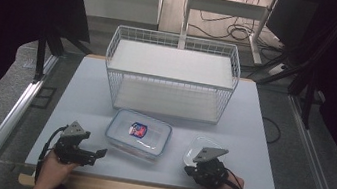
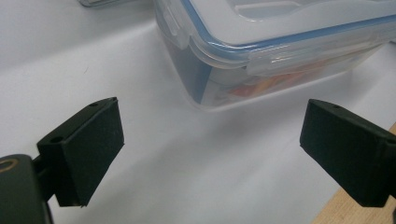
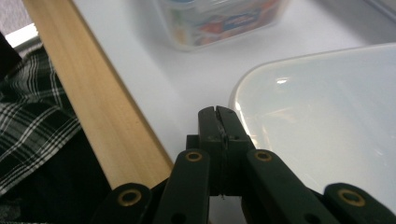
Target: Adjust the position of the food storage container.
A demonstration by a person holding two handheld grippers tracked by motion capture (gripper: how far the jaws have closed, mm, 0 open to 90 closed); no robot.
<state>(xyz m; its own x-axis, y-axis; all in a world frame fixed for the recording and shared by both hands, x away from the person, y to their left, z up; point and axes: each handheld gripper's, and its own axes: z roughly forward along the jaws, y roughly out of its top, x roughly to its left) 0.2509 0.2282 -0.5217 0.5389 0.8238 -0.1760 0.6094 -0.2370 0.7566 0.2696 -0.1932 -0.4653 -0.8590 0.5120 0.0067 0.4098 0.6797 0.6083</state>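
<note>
A clear lidded container (image 1: 138,133) with a blue seal and a colourful packet inside sits mid-table. In the left gripper view the container (image 2: 261,51) lies just ahead. My left gripper (image 1: 96,156) rests to its left, pointing at it. The left gripper (image 2: 212,123) is open wide, with bare table between the jaws. A translucent white lid (image 1: 204,148) lies flat at the right front. My right gripper (image 1: 191,170) is at the lid's near edge. In the right gripper view that gripper (image 3: 218,114) is shut with nothing in it, its tips beside the lid's (image 3: 327,116) rounded corner.
A white wire basket (image 1: 171,77) with a shelf stands at the back of the grey table mat (image 1: 86,92). The wooden table edge (image 3: 98,98) runs along the front, close to both hands. A checked sleeve (image 3: 32,112) lies just past that edge.
</note>
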